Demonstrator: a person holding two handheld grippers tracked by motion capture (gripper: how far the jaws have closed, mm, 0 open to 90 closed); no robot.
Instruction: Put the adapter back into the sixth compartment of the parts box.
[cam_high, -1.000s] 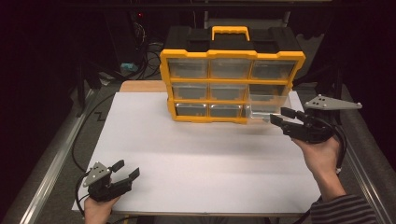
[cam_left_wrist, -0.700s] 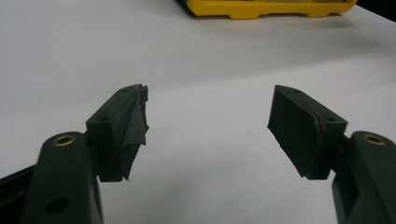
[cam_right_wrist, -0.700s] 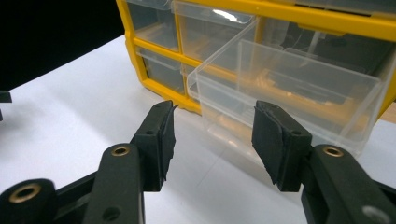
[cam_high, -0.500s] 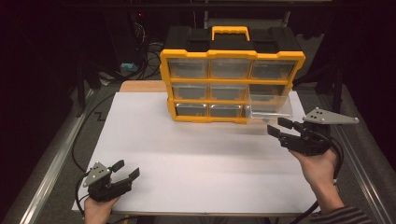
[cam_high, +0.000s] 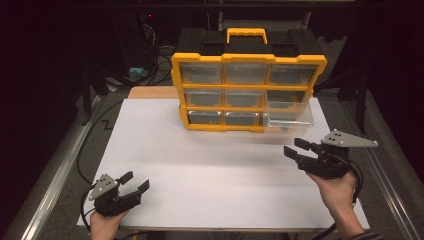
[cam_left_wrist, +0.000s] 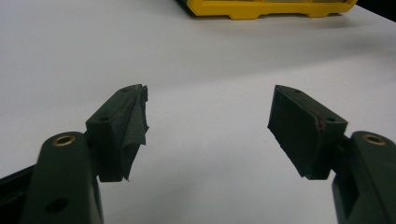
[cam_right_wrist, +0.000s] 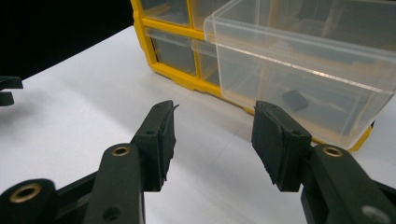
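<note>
From the high view, the right gripper has pulled back toward the person and dropped lower than it was a second ago, when its tips were up against the clear drawer; now it sits well clear of that drawer, jaws apart with nothing between them. The drawer is left slid out from the lower right corner of the yellow organizer, hanging over the white board, so I would judge the pull-out finished and the hand now retreating, or lining up for something inside. The left gripper has not stirred at the near left corner, its jaws open and empty. The left gripper view looks across bare board between spread jaws, with just the yellow base of the organizer cut off at the top edge. In the right gripper view the drawer stands close ahead, apart from the open jaws, and a small dark piece lies on its floor; what it is I cannot make out through the plastic. The contents of the other drawers are too dim to read.
</note>
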